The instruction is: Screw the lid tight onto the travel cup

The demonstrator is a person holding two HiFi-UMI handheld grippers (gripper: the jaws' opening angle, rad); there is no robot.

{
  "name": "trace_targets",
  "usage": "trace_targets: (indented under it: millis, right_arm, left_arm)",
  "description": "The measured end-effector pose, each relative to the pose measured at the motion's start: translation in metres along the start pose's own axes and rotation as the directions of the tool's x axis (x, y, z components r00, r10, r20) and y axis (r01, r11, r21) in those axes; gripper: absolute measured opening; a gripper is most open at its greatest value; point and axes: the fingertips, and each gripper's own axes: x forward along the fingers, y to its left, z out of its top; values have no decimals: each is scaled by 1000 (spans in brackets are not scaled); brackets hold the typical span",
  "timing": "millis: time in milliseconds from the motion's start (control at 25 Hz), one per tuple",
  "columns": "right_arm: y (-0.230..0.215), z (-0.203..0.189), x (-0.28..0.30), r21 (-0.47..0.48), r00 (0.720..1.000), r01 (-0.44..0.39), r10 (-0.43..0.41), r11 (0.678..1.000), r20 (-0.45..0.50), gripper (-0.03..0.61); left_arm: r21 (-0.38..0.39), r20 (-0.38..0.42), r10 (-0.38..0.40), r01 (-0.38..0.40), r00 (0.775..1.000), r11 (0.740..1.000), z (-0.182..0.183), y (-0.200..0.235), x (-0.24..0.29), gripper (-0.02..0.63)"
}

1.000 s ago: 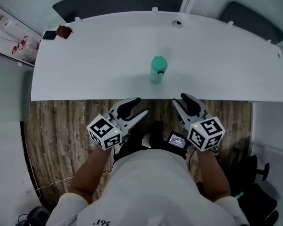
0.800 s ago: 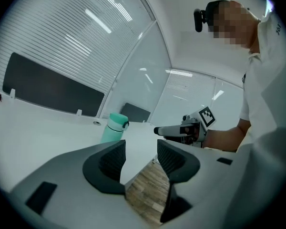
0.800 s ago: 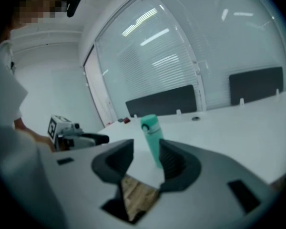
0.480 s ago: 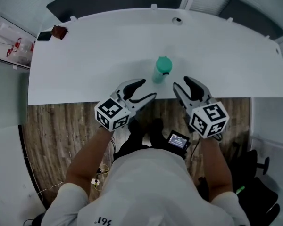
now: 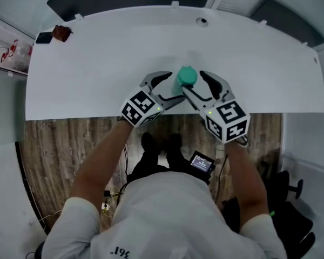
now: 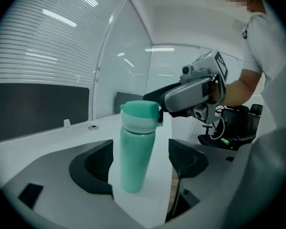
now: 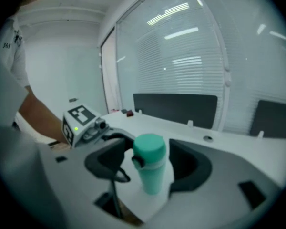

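The teal travel cup [image 5: 187,77] stands upright with its lid [image 6: 139,113] on, on the white table [image 5: 97,63] near the front edge. The left gripper [image 5: 174,86] reaches in from the cup's left and the right gripper [image 5: 197,85] from its right. Both sets of jaws have just been opening and now stand spread wide, the cup between them but not touching either pair of pads.
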Motion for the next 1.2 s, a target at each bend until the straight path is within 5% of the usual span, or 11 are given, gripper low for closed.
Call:
trace_targets:
  millis: [200, 480, 840, 1200]
  right_arm:
    - [-1, 0, 22, -64, 998, -18, 15, 998, -59, 287]
    - [-6, -5, 31, -55, 996, -3, -2, 998, -85, 287]
    - [-8, -6, 32, -62, 996, 22, -28, 998, -91, 285]
    - [-12, -6, 31, -30, 992, 108, -110, 994, -63, 285]
  left_arm:
    - [89, -65, -73, 79, 995, 993, -3, 2, 24, 368]
    - [78, -86, -106, 112, 991, 991, -7, 4, 41, 366]
    - [17, 2, 19, -19, 1000, 1000, -3, 12, 41, 328]
    - [-35, 41, 190, -188, 981, 981, -1, 17, 44, 328]
